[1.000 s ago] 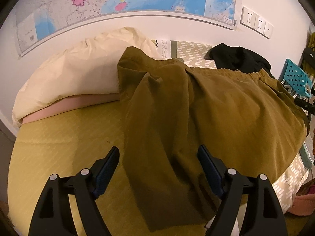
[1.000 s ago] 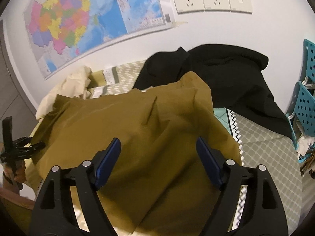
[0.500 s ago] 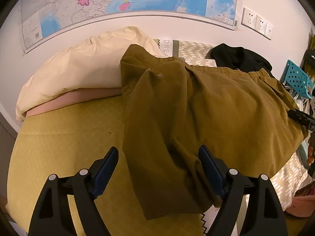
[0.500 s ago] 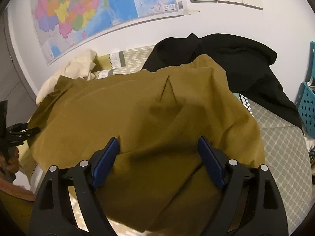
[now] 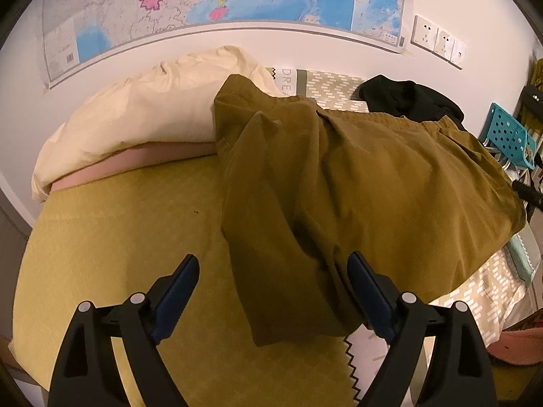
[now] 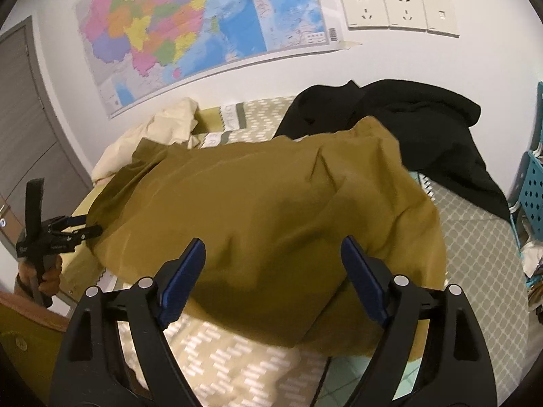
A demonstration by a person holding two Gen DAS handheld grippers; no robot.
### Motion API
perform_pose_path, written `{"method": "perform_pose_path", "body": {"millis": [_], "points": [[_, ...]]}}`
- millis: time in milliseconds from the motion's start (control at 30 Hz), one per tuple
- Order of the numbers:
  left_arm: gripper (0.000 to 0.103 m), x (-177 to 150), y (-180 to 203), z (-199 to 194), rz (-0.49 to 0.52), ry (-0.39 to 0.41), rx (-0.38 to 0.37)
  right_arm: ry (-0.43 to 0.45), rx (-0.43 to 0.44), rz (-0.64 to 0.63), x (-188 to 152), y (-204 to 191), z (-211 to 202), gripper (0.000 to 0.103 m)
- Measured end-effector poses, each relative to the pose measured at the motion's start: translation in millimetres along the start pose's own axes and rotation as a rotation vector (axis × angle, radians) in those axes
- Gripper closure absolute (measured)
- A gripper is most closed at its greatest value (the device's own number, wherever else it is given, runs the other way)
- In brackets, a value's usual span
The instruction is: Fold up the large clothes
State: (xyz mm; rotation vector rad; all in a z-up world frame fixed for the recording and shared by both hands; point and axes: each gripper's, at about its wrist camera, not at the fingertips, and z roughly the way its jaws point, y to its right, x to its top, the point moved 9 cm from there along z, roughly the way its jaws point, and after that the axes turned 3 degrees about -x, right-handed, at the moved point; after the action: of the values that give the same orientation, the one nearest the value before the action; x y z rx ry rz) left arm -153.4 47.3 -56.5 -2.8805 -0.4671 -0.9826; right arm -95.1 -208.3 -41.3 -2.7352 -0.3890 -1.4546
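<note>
Both spread: left gripper point(image 5: 273, 279), right gripper point(image 6: 273, 257), holding nothing; limp olive-brown cotton garment point(image 5: 356, 186) could bunch if pinched through 2 layers.

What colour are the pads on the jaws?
Dark blue pads on black frames, the same on both grippers; clearest in the right wrist view.
</note>
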Motion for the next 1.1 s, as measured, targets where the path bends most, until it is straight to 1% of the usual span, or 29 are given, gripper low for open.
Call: {"method": "perform_pose_path", "body": {"millis": [100, 200, 333, 400, 533, 600, 767, 933, 1100], "points": [[0.017, -2, 2, 0, 0.005, 0.001, -0.003, -0.034, 0.019, -0.023, -13, -10, 8, 0.021], [0.017, -5, 3, 4, 0.0, -0.003, -0.009, -0.062, -0.007, -0.047, -25, -12, 23, 0.02], [0.016, -9, 1, 9, -0.024, -0.02, -0.014, -0.059, -0.037, -0.064, -30, -14, 30, 0.015], [0.016, -9, 1, 8, -0.025, -0.017, -0.011, -0.059, -0.047, -0.071, -30, -17, 28, 0.014], [0.016, -11, 2, 5, -0.014, -0.016, -0.002, -0.045, -0.015, -0.043, -26, -18, 17, 0.014], [0.016, -12, 3, 2, -0.012, -0.013, -0.006, -0.032, 0.025, -0.035, -23, -24, 9, 0.016], [0.016, -15, 6, -5, 0.004, -0.008, -0.018, -0.008, 0.048, -0.072, -18, -40, -4, 0.016], [0.016, -22, 8, -8, -0.002, -0.01, -0.045, -0.023, 0.099, -0.086, -20, -54, -1, 0.016], [0.016, -23, 9, -6, -0.001, -0.015, -0.037, -0.057, 0.097, -0.066, -29, -51, 9, 0.016]]}}
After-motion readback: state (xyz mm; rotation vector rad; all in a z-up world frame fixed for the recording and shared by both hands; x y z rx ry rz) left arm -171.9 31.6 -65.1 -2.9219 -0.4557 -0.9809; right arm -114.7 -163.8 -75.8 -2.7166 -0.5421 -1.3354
